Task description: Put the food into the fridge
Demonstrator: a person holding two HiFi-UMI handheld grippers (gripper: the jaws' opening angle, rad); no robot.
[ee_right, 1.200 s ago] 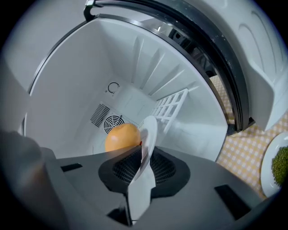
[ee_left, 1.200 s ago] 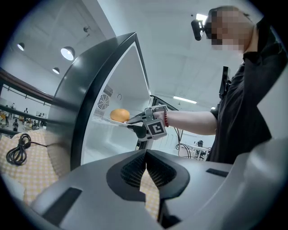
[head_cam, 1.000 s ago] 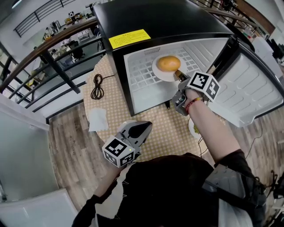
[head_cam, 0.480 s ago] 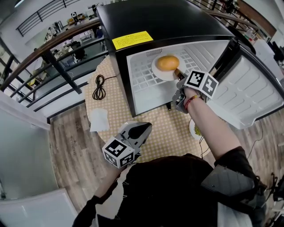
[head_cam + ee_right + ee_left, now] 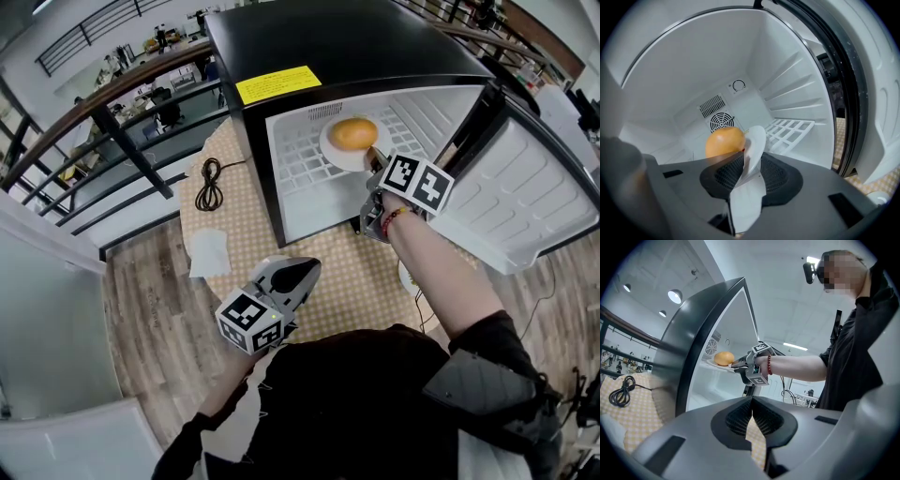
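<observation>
A round orange food (image 5: 354,133) lies on a white plate (image 5: 336,155) that rests on the wire shelf (image 5: 300,161) inside the open black fridge (image 5: 319,47). My right gripper (image 5: 375,157) reaches into the fridge at the plate's near rim. In the right gripper view the plate's rim (image 5: 754,140) stands between the jaws of the right gripper (image 5: 750,164), which are opening. The food (image 5: 724,143) sits just beyond. My left gripper (image 5: 305,272) hangs low over the table, shut and empty, its pads (image 5: 740,416) meeting.
The fridge door (image 5: 525,197) swings open to the right. A coiled black cable (image 5: 208,183) and a white napkin (image 5: 206,251) lie on the checked tablecloth at the left. Another plate (image 5: 408,277) shows under my right forearm. A railing runs behind the table.
My right gripper has drawn back a little from the plate toward the left. The plate with the food stays on the shelf. The left gripper has not moved.
</observation>
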